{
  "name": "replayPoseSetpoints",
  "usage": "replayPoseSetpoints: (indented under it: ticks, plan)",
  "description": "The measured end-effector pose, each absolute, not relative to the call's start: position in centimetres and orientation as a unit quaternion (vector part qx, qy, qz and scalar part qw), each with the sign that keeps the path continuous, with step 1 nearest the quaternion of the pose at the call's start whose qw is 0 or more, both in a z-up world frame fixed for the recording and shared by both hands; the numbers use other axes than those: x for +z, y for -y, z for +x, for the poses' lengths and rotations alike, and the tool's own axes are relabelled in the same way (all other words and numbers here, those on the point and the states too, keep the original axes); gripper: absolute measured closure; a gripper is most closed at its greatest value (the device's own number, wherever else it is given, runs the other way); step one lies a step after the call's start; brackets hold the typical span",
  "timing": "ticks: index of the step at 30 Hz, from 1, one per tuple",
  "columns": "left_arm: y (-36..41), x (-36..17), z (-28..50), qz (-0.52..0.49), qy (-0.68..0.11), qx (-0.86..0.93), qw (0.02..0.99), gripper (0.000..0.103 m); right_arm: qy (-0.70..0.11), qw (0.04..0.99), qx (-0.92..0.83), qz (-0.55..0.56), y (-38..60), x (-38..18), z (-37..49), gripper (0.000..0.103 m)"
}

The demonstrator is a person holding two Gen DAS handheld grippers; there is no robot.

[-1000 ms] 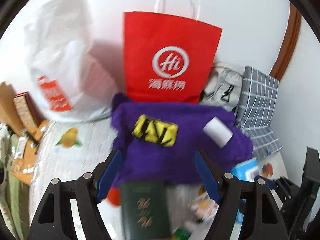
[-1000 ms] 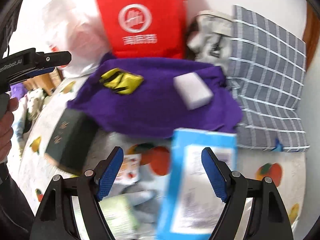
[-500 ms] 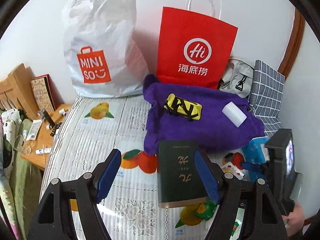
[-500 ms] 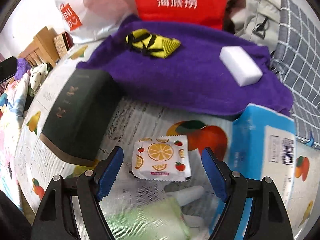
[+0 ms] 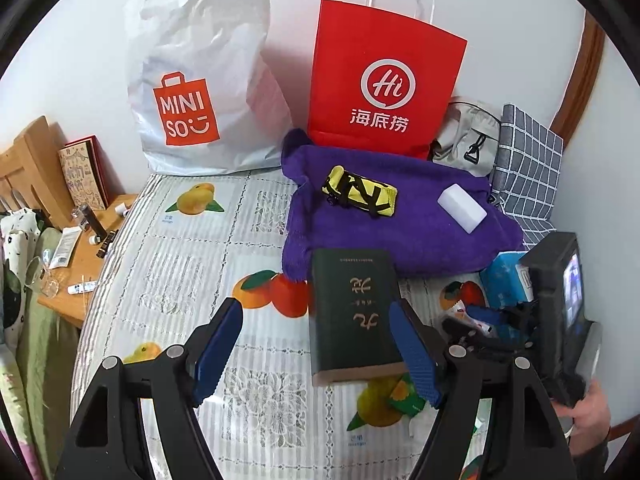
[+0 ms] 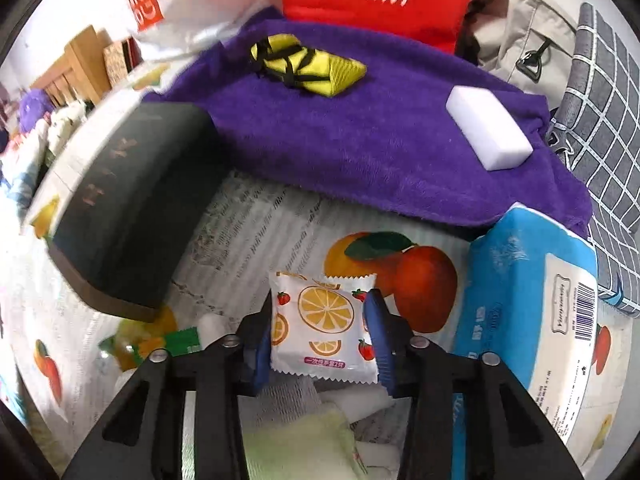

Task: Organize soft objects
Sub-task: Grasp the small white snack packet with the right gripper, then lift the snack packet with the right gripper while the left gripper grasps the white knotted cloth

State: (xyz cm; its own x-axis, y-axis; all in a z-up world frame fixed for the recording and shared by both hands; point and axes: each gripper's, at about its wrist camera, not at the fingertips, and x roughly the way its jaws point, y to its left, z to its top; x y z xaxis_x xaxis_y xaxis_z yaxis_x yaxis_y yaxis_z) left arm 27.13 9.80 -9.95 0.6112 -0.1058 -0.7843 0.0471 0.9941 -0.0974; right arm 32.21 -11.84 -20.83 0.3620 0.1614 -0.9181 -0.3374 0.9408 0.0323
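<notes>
A small fruit-print packet (image 6: 324, 332) lies on the fruit-patterned tablecloth (image 5: 192, 280). My right gripper (image 6: 322, 308) is closing on the packet, and both blue pads touch its sides. Behind it a purple towel (image 6: 360, 132) carries a yellow pouch (image 6: 308, 64) and a white sponge (image 6: 488, 132). A blue tissue pack (image 6: 532, 300) lies to the right. My left gripper (image 5: 314, 306) stands open above the cloth, holding nothing. A dark green book (image 5: 352, 308) lies under the inner side of its right finger.
A red paper bag (image 5: 384, 80) and a white shopping bag (image 5: 200, 80) lean on the wall. A grey backpack (image 5: 468, 140) and a checked cushion (image 5: 528, 172) sit at the right. A wooden side table (image 5: 84, 264) stands left. A pale green cloth (image 6: 296, 440) lies under the right gripper.
The right gripper came down over the packet and its jaws closed in onto it. The left gripper drew back from the towel to over the cloth, then held still.
</notes>
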Motion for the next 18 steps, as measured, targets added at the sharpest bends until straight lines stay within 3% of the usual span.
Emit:
replayPoseSetpoints:
  ticks: [2, 9, 18]
  plan:
    - [-9.7, -9.7, 26.7, -0.031, -0.438, -0.041, 0.897, 0.029, -0.538, 0.826, 0.157, -0.064, 12.4, -20.2, 31.8, 0.090]
    - [-9.0, -9.2, 24.6, -0.024, -0.437, -0.035, 0.898, 0.029, -0.510, 0.845, 0.152, -0.051, 13.5, -17.9, 30.3, 0.098]
    - [-7.3, -9.9, 22.0, -0.022, -0.449, -0.035, 0.893, 0.029, -0.455, 0.879, 0.143, -0.007, 16.9, -13.4, 25.7, 0.099]
